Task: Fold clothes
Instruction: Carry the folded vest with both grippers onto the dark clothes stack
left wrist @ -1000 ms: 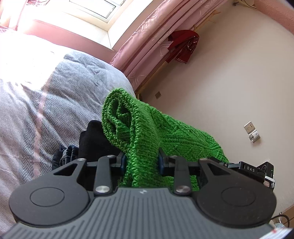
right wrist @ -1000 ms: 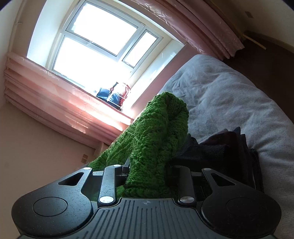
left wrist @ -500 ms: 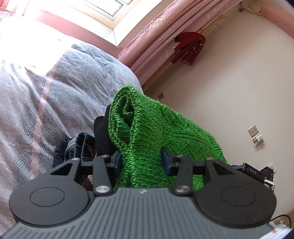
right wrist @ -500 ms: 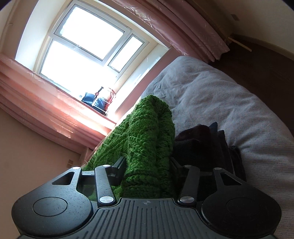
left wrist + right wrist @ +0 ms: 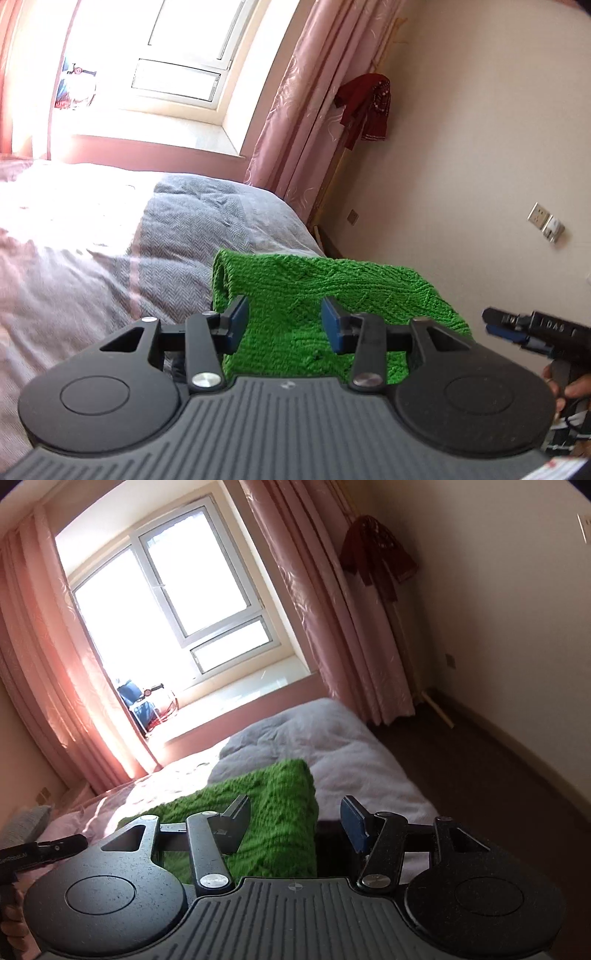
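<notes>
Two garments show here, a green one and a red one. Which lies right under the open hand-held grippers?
The green knitted sweater, lying folded on the grey bedspread below both grippers. The dark red garment hangs far off by the pink curtain.

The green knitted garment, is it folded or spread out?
Folded: the green knitted garment lies doubled, with a thick layered edge, on the bed; both claws are open.

Green sweater (image 5: 314, 291): chunky rough knit, matt. Bed cover (image 5: 192, 229): woven herringbone cloth, soft. My left gripper (image 5: 284, 325): matt black plastic, ribbed body, shiny metal screws, blue pads. Curtains (image 5: 325, 602): pink cloth, slight sheen.
</notes>
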The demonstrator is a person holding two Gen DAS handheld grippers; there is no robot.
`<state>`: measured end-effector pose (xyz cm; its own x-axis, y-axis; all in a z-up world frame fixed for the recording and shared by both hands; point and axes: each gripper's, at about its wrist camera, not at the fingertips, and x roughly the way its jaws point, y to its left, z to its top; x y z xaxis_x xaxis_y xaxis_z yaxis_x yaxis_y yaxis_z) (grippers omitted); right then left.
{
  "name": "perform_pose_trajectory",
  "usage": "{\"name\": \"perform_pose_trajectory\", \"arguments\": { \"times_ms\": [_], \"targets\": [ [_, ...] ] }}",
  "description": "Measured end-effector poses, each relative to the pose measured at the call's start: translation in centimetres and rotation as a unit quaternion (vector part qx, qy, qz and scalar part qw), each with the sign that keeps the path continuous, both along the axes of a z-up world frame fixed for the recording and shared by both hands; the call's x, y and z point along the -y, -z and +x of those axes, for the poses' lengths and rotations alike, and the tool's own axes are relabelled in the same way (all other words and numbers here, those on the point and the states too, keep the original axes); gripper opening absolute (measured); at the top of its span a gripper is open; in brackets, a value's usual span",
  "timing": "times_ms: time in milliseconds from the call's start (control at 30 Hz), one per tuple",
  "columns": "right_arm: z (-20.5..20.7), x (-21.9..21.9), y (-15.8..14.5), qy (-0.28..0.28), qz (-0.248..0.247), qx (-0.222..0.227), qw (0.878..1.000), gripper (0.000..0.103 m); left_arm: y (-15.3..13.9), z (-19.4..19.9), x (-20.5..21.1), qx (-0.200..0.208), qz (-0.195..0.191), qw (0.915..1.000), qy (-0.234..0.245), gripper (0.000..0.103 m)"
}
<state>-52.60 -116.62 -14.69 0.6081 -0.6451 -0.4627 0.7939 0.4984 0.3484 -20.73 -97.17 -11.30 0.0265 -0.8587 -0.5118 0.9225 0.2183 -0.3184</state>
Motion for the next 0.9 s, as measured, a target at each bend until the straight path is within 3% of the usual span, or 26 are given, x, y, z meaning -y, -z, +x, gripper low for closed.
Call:
{"name": "perform_pose_trajectory", "arguments": {
  "times_ms": [133, 233, 300, 400, 500, 600, 900],
  "targets": [
    [4.6, 1.1, -0.1, -0.012, -0.054, -0.04, 0.998, 0.052, -0.4, -1.7, 4.4, 0.043, 0.011, 0.999, -0.001, 0.037],
    [7.8, 0.2, 3.7, -0.041, -0.073, -0.101, 0.991, 0.051, 1.1, -3.6, 6.5, 0.076, 0.03, 0.9966, 0.01, 0.036],
    [8.8, -1.2, 7.6, -0.052, -0.088, -0.139, 0.985, 0.045, 3.4, -4.8, 7.1, 0.102, 0.064, 0.9926, 0.017, 0.036],
    [7.4, -2.4, 12.2, -0.052, -0.096, -0.124, 0.986, 0.045, 6.8, -5.7, 5.7, 0.13, 0.065, 0.9892, 0.017, 0.033],
    [6.2, -2.7, 13.6, -0.054, -0.08, -0.11, 0.989, 0.045, 8.4, -5.7, 4.3, 0.117, 0.06, 0.991, 0.024, 0.035],
    [5.9, -2.6, 13.1, -0.055, -0.072, -0.111, 0.99, 0.045, 8.8, -6.0, 3.6, 0.121, 0.048, 0.9912, 0.023, 0.036],
    [4.3, -4.9, 6.5, -0.04, -0.078, -0.088, 0.992, 0.045, 6.0, -5.8, 2.1, 0.108, 0.05, 0.9929, -0.001, 0.038]
  ]
}}
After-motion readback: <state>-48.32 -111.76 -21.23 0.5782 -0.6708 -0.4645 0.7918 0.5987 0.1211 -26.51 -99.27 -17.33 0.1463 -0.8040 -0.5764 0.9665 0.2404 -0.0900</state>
